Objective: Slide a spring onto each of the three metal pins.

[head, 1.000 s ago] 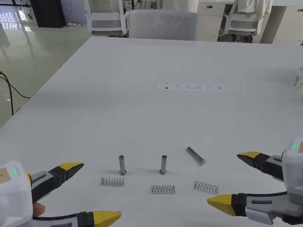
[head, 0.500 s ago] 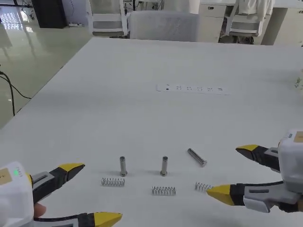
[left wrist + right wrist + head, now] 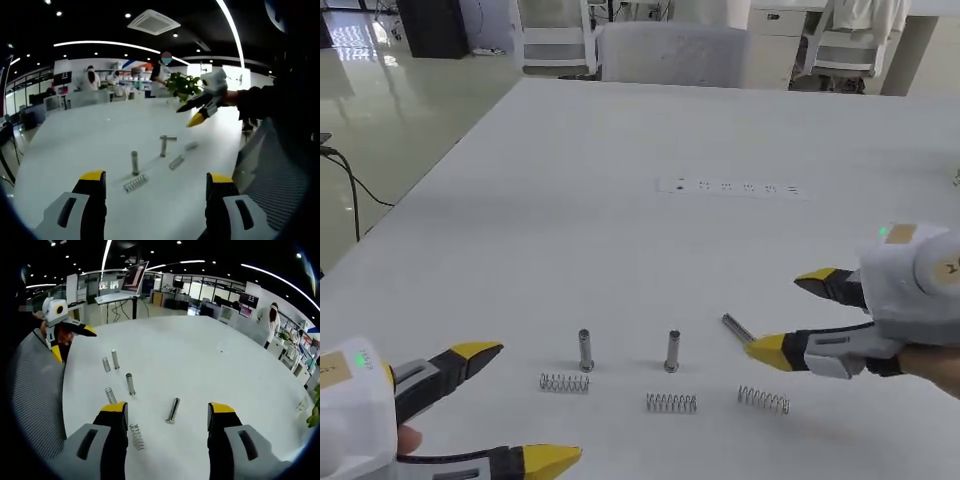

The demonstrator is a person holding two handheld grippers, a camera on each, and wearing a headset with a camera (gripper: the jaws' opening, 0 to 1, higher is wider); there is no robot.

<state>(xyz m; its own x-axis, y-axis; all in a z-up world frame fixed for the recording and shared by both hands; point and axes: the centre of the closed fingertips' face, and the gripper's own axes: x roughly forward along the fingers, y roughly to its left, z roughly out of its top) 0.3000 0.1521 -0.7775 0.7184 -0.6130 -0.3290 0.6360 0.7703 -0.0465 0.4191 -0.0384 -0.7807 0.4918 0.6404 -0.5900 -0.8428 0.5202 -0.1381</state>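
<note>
The right tongs (image 3: 786,316) hover spread wide. In the right gripper view the lying pin (image 3: 173,410) rests on the worktop (image 3: 620,240) at twelve o'clock between the jaws, long axis one to seven. The left tongs (image 3: 520,404) gape too, farther off.

Head cam sits high at the near edge of the table (image 3: 620,180), tilted forward and down, mid range. Left gripper cam is low and close over it, facing along the row of pins (image 3: 135,162) and springs (image 3: 135,182) toward the right gripper (image 3: 187,115). Right gripper cam faces back the opposite way toward the left gripper (image 3: 74,343); all three share that row.
</note>
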